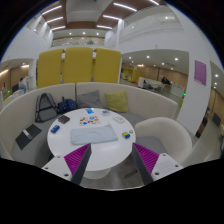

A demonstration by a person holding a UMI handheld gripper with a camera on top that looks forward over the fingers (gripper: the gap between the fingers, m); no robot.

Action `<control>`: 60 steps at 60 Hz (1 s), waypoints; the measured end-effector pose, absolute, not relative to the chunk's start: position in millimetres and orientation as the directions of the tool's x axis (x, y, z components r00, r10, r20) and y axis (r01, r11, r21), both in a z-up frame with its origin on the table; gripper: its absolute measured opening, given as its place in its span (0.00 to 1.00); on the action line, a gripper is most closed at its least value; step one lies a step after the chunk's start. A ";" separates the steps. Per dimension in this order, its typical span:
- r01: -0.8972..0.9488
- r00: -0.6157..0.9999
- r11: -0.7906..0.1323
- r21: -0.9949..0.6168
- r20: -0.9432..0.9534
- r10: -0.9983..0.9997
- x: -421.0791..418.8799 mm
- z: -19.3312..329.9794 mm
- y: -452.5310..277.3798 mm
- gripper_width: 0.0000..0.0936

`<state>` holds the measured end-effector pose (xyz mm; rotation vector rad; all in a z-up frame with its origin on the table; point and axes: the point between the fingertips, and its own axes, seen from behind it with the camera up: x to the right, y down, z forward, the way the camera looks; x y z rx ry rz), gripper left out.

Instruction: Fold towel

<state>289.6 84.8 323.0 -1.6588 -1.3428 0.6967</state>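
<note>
A pale towel [96,132] lies flat on a round white table [75,150], beyond my fingers. My gripper [111,160] is held above the table's near edge, well short of the towel. Its two fingers, with magenta pads [77,158] on their inner faces, stand wide apart with nothing between them.
Small items lie on the table: a dark phone-like object [63,119] at the far left, a coloured box [88,118] behind the towel, a small object [124,132] at the right. White chairs [163,133] ring the table. A yellow cushion [117,101] and a bag [46,106] rest on the bench behind.
</note>
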 end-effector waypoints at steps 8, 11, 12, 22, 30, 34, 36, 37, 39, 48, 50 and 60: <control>0.487 0.210 -0.017 -0.873 0.098 0.973 270.4 313.4 58.6 0.93; 0.493 0.184 -0.008 -0.870 0.096 0.978 259.8 307.6 43.5 0.93; 0.494 0.171 -0.004 -0.869 0.092 0.981 263.2 307.6 43.0 0.93; 0.512 0.033 0.046 -0.858 0.073 0.997 224.4 283.3 -28.8 0.93; 0.522 -0.076 0.081 -0.849 0.048 0.996 193.6 257.0 -88.0 0.93; 0.531 -0.114 0.097 -0.842 0.043 0.993 176.0 241.0 -110.6 0.93; 0.533 -0.131 0.104 -0.840 0.039 0.991 164.7 231.5 -119.4 0.93; 0.534 -0.139 0.107 -0.839 0.038 0.990 158.8 226.7 -123.8 0.93; 0.539 -0.148 0.111 -0.835 0.036 0.988 146.1 215.1 -129.6 0.93; 0.570 -0.118 0.108 -0.814 0.050 0.992 80.6 162.0 -134.5 0.93; 0.572 -0.112 0.104 -0.814 0.048 0.993 64.0 148.3 -132.0 0.93; 0.584 -0.084 0.109 -0.805 0.074 0.994 -24.4 78.8 -125.3 0.93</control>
